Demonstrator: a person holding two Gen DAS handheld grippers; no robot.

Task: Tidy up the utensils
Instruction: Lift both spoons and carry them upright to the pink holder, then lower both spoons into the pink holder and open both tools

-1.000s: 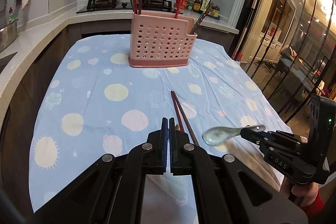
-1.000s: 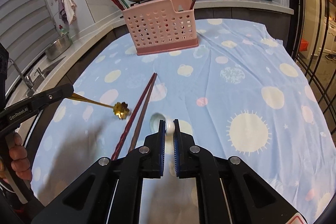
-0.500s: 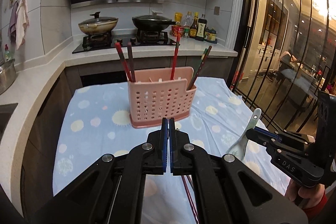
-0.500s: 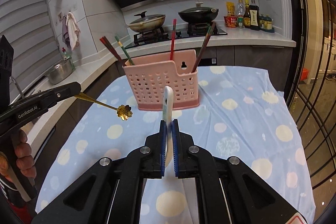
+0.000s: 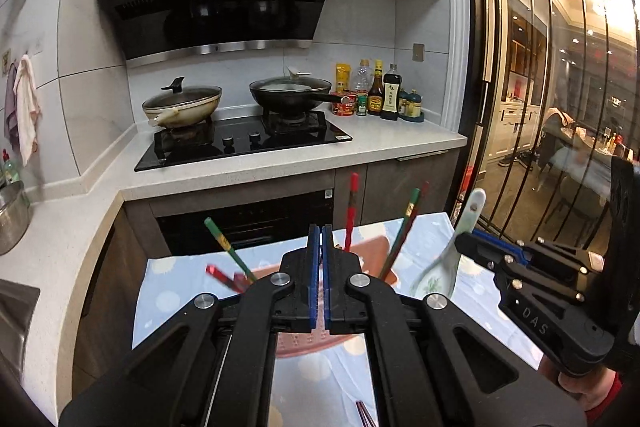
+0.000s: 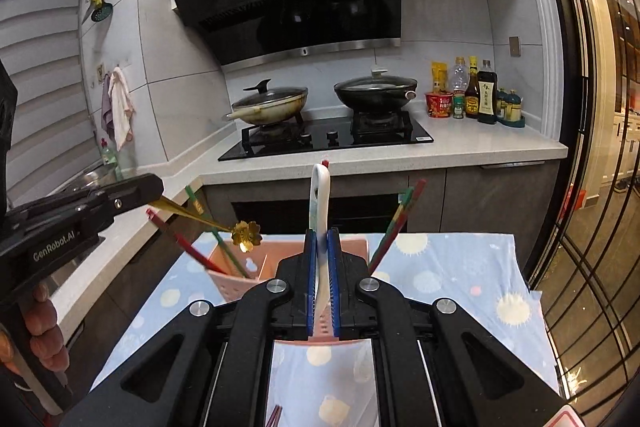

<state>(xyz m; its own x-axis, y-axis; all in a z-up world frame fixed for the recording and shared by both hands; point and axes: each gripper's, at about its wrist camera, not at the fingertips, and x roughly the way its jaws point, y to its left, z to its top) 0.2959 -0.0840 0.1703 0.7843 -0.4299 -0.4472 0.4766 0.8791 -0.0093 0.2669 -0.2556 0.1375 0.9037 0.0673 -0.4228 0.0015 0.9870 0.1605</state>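
Note:
A pink perforated utensil holder [image 6: 256, 269] stands on the blue spotted tablecloth, with several chopsticks in it; it also shows in the left wrist view [image 5: 376, 247]. My right gripper [image 6: 321, 251] is shut on a white ceramic spoon [image 6: 319, 199], handle up, just above the holder. The same spoon shows in the left wrist view [image 5: 444, 267]. My left gripper [image 5: 319, 247] is shut on a thin gold spoon with a flower-shaped end [image 6: 245, 231], held over the holder's left side; that spoon is hidden in the left wrist view.
A pair of dark chopsticks [image 5: 365, 415] lies on the cloth [image 6: 460, 279] near me. Behind the table are a counter, a hob with two lidded pans [image 5: 182, 103] and bottles [image 5: 384, 95]. A glass door is at the right.
Both grippers have lifted from the table and moved forward to the holder. The white spoon has turned from lying flat to handle up.

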